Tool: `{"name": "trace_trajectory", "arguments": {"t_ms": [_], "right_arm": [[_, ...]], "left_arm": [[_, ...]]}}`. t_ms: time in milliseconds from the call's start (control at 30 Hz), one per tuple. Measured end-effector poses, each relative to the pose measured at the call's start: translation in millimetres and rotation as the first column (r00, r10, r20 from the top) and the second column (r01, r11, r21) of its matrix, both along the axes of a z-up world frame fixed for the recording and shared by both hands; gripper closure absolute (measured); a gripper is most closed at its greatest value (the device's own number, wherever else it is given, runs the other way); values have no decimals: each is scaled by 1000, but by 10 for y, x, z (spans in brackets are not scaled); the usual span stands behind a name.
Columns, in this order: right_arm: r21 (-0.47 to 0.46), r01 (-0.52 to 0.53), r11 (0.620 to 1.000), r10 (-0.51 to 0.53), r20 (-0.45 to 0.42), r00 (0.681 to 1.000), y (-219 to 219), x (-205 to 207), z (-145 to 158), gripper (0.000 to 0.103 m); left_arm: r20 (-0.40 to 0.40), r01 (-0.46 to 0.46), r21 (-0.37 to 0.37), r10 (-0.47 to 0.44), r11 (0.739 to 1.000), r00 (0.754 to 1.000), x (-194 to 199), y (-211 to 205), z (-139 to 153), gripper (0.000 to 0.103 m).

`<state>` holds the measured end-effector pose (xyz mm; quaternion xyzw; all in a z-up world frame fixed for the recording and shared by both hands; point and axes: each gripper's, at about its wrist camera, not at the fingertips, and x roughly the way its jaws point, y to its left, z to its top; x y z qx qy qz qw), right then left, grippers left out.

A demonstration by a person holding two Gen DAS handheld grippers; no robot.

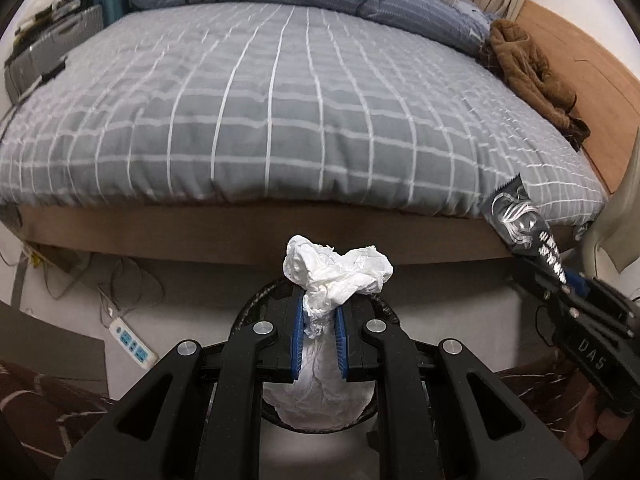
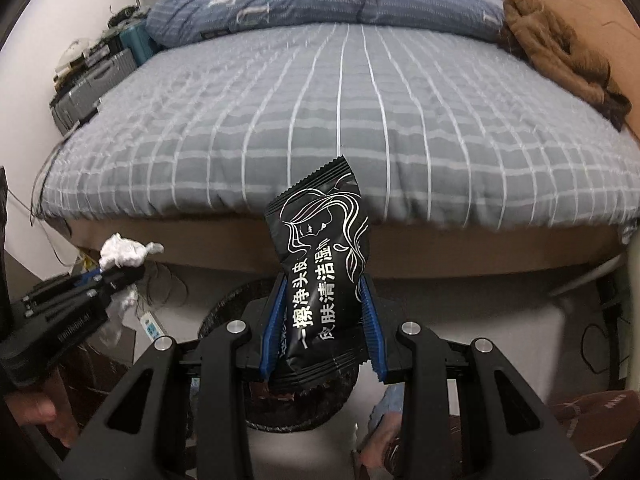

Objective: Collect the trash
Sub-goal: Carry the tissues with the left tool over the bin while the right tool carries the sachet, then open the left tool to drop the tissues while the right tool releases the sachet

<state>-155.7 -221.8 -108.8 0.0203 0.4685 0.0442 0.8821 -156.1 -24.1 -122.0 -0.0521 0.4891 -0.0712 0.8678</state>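
Observation:
My left gripper [image 1: 320, 304] is shut on a crumpled white tissue [image 1: 336, 272], which bulges out above the blue pads. Right under it stands a round black mesh bin [image 1: 256, 300] with white paper inside. At the right edge of the left wrist view, my right gripper [image 1: 560, 276] holds a black wrapper [image 1: 516, 220]. In the right wrist view, the right gripper [image 2: 323, 282] is shut on that black wet-wipe packet [image 2: 320, 240], printed with white line art and lettering, above the bin [image 2: 224, 308]. The left gripper [image 2: 120, 270] with the tissue [image 2: 124, 252] is at the left.
A bed with a grey checked cover [image 1: 280, 100] fills the space ahead, its wooden frame just beyond the bin. A brown garment [image 1: 528, 72] lies on its right side. A power strip [image 1: 132, 340] and cables lie on the floor at the left. Suitcases [image 1: 40, 60] stand at the far left.

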Motion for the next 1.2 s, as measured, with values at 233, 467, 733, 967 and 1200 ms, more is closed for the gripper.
{"name": "trace_trajectory", "arguments": {"t_ms": [233,467,733,967,1200], "right_arm": [[10,-14,1000,15,-104,995,-16,74,-517,69],[48,-5,999,13,-171,985,-89,225,-851,69],[33,-2,999,8,-183,983,-159,215,-1001,69],[21,0,1000,5,-203,979,-99,259,-1119,69],[23,-12,1000,17,-212,977,-16,277,-1191,69]], "left_arm": [[-80,12,-10,-13,1000,997,122,-27,-498,91],[-102,50,32,-46,998,994,234,-172,-839,91],[-145,95,64,-85,993,986,260,-349,-1129,91],[-165,121,70,-108,990,980,251,-433,-1247,89],[-182,85,87,-68,993,981,297,-350,-1309,66]]}}
